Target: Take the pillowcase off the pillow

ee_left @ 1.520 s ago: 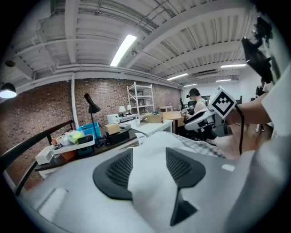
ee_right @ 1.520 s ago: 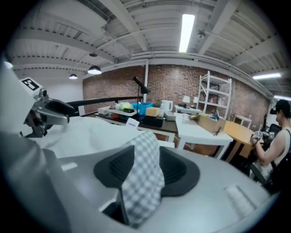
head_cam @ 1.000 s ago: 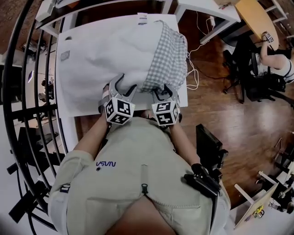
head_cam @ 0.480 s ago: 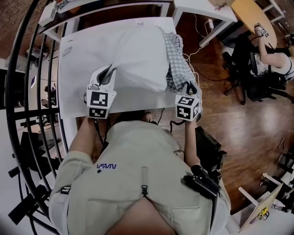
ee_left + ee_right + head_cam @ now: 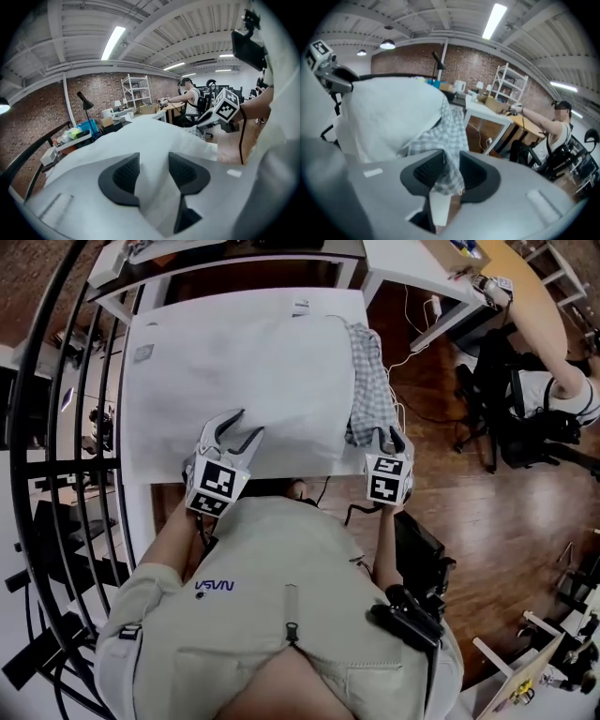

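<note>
Both part-open and opening: my left tongs around the soft white fabric pillow on the white worktop, my right tongs around the limp grey-checked cloth pillowcase bunched at the pillow's right end, likely best gripped by its hem.

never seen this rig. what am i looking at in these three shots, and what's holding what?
There is no robot here. A person holds a two-jaw gripper in each hand. The head view comes from a camera on their head looking steeply down. The two gripper views come from cameras riding on each gripper, looking along its jaws. The cubes with square markers are part of the grippers.

On the white table lies a white pillow, with a checked pillowcase bunched at its right end. The left gripper has a fold of the white pillow between its jaws. The right gripper has the pillowcase between its jaws. Both pairs of jaws are opening, so neither looks firmly clamped.
</note>
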Available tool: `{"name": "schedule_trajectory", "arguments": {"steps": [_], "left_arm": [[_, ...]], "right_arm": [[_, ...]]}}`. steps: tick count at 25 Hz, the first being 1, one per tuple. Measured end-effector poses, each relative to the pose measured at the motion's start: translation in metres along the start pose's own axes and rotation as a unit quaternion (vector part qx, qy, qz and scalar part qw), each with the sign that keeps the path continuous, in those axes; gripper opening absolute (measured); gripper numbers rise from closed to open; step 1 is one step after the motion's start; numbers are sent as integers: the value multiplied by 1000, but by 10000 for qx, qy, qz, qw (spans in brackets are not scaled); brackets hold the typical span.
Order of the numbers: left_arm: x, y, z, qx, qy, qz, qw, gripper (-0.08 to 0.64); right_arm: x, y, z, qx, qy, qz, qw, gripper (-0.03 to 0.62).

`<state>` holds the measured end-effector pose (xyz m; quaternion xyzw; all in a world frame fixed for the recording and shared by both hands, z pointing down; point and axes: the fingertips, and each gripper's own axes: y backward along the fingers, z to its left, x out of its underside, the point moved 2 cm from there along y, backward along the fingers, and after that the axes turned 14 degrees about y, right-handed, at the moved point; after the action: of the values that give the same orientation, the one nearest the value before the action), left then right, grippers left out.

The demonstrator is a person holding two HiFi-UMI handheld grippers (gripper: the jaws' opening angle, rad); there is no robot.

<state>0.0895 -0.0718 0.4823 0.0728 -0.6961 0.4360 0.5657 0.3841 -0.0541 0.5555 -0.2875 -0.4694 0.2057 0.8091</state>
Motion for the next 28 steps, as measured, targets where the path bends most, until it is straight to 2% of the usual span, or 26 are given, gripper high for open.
{"name": "schedule_trajectory", "arguments": {"steps": [3, 5, 9, 12, 14, 15, 16, 17, 18, 20, 22, 24, 26, 28], "left_arm": [[-34, 15, 19, -229, 8, -558, 9982, 199], [-49, 8, 42, -399, 0, -654, 9971, 201], [-72, -35, 75, -385, -171, -459, 9981, 279], [-67, -77, 73, -5, -135, -38, 9999, 373], [-45, -100, 64, 311, -166, 425, 9985, 365], [-32, -105, 60, 422, -201, 605, 9971, 317], [-23, -106, 57, 487, -253, 692, 9961, 253], [-18, -104, 56, 504, -314, 684, 9959, 193], [-17, -100, 56, 489, -367, 608, 9963, 144], [-17, -90, 56, 435, -392, 428, 9974, 104], [-14, -87, 55, 384, -360, 345, 9980, 103], [-9, -89, 54, 343, -352, 306, 9983, 109], [-11, -93, 53, 347, -335, 233, 9986, 137], [-18, -96, 54, 367, -298, 135, 9988, 184]], "right_arm": [[-46, 5, -19, 104, 24, -579, 9983, 112], [-76, -9, -22, -23, 259, -784, 9966, 112], [-132, -59, -31, -225, 581, -935, 9937, 135], [-158, -107, -35, -491, 587, -693, 9947, 150], [-160, -138, -32, -699, 720, -389, 9942, 158], [-158, -151, -28, -800, 831, -227, 9931, 158], [-156, -160, -26, -868, 937, -103, 9917, 124], [-154, -167, -28, -867, 990, -27, 9913, 30], [-152, -173, -34, -773, 934, 37, 9926, 11], [-138, -186, -58, -406, 518, 304, 9974, 9], [-119, -197, -79, -122, 148, 720, 9972, 9], [-99, -208, -84, -128, 25, 1023, 9947, 9], [-84, -214, -80, -293, -172, 1056, 9938, 11], [-82, -208, -78, -384, -430, 838, 9948, 58]]}}
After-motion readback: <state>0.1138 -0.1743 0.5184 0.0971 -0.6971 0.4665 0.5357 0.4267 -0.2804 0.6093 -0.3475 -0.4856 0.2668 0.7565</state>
